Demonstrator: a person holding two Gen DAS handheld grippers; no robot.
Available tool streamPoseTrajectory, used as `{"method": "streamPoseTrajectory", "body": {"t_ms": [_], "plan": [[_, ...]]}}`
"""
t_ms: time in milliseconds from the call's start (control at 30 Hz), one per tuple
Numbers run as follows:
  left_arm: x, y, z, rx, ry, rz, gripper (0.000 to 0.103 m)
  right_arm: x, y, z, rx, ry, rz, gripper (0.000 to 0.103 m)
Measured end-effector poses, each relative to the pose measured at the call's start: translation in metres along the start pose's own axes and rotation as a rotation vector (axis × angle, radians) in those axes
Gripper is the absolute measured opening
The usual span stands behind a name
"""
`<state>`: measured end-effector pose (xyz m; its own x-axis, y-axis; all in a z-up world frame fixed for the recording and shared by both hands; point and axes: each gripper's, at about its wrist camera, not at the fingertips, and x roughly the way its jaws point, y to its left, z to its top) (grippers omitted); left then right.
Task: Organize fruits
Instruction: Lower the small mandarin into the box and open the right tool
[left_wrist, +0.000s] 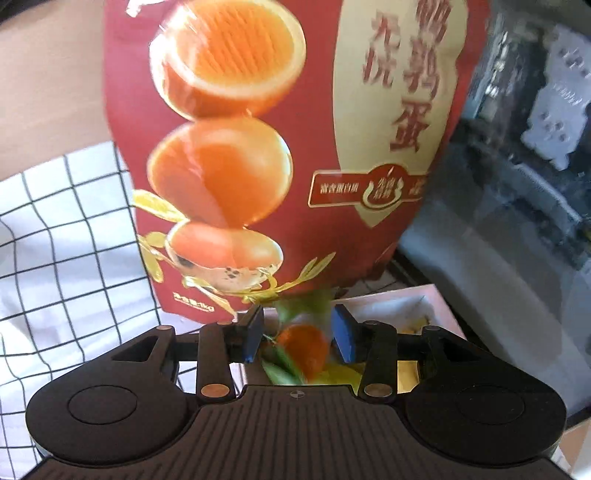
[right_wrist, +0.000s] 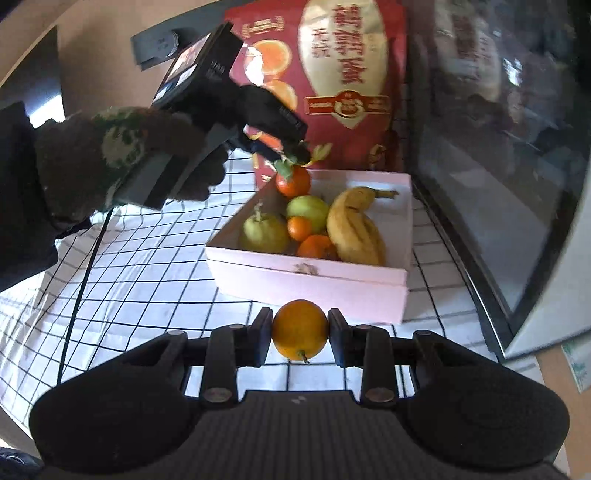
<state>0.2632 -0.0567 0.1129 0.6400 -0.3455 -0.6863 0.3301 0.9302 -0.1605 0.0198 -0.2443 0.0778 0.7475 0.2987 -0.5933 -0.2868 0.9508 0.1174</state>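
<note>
Item 1: tangerine with green leaves (right_wrist: 293, 181), orange-red skin, leafy twig at its top. It is hanging by that twig from the left hand-held gripper (right_wrist: 295, 149), above the far left corner of the pink box (right_wrist: 314, 284), in the middle of the right wrist frame. In the left wrist frame the same fruit (left_wrist: 304, 349) is showing blurred between the blue pads (left_wrist: 343, 336) of the left hand-held gripper (left_wrist: 299, 338), low centre; the pads are standing narrow about the leaves.

Item 2: orange (right_wrist: 300, 329), round, yellow-orange, short stem pointing down. The right hand-held gripper (right_wrist: 300, 332) is clamping it on both sides, lower centre of the frame, just in front of the box.

Item 3: box contents. Two green apples (right_wrist: 264, 232), two small tangerines (right_wrist: 300, 228) and a yellow banana (right_wrist: 354, 225) are lying together inside.

Item 4: surroundings. A red snack bag (right_wrist: 332, 74) is standing behind the box, top centre. A white cloth with black grid lines (right_wrist: 147, 266) is covering the worktop. A gloved hand (right_wrist: 122, 155) is gripping the left tool at left.
</note>
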Motion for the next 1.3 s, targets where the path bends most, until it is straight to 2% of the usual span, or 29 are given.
{"method": "streamPoseTrajectory", "body": {"t_ms": [167,333,433,500,600,700,833,933,1033,1167,1200,1300], "plan": [[-0.041,0.019,-0.032,-0.040,-0.035,-0.047,0.046,0.001,0.006,0.011,-0.026,-0.026,0.002,0.031],[-0.096,0.029,-0.098,-0.175,-0.065,-0.088,0.045,0.003,0.005,0.048,-0.068,-0.092,-0.032,0.032],[-0.111,0.023,-0.140,-0.213,-0.024,-0.084,0.045,0.015,0.004,0.079,-0.095,-0.131,-0.045,0.032],[-0.117,0.016,-0.162,-0.214,-0.004,-0.072,0.045,0.032,0.003,0.102,-0.094,-0.133,-0.047,0.032],[-0.121,0.006,-0.182,-0.157,0.019,-0.039,0.045,0.067,0.003,0.134,-0.068,-0.111,-0.028,0.032],[-0.126,0.005,-0.193,-0.134,0.031,-0.019,0.045,0.099,0.001,0.151,-0.034,-0.106,-0.027,0.032],[-0.133,0.018,-0.202,-0.184,0.037,0.008,0.045,0.123,-0.002,0.159,-0.005,-0.096,-0.046,0.038],[-0.135,0.027,-0.204,-0.223,0.034,0.009,0.045,0.132,0.007,0.155,-0.018,-0.053,0.029,0.039],[-0.141,0.034,-0.204,-0.221,0.027,0.014,0.045,0.152,0.015,0.149,-0.006,0.015,0.106,0.039],[-0.152,0.045,-0.204,-0.222,0.024,0.023,0.045,0.186,0.013,0.144,0.086,0.092,0.137,0.039],[-0.153,0.049,-0.204,-0.229,0.023,0.030,0.045,0.192,0.011,0.144,0.110,0.103,0.147,0.042],[-0.156,0.061,-0.207,-0.259,0.028,0.044,0.045,0.201,0.006,0.145,0.143,0.089,0.155,0.047]]}}
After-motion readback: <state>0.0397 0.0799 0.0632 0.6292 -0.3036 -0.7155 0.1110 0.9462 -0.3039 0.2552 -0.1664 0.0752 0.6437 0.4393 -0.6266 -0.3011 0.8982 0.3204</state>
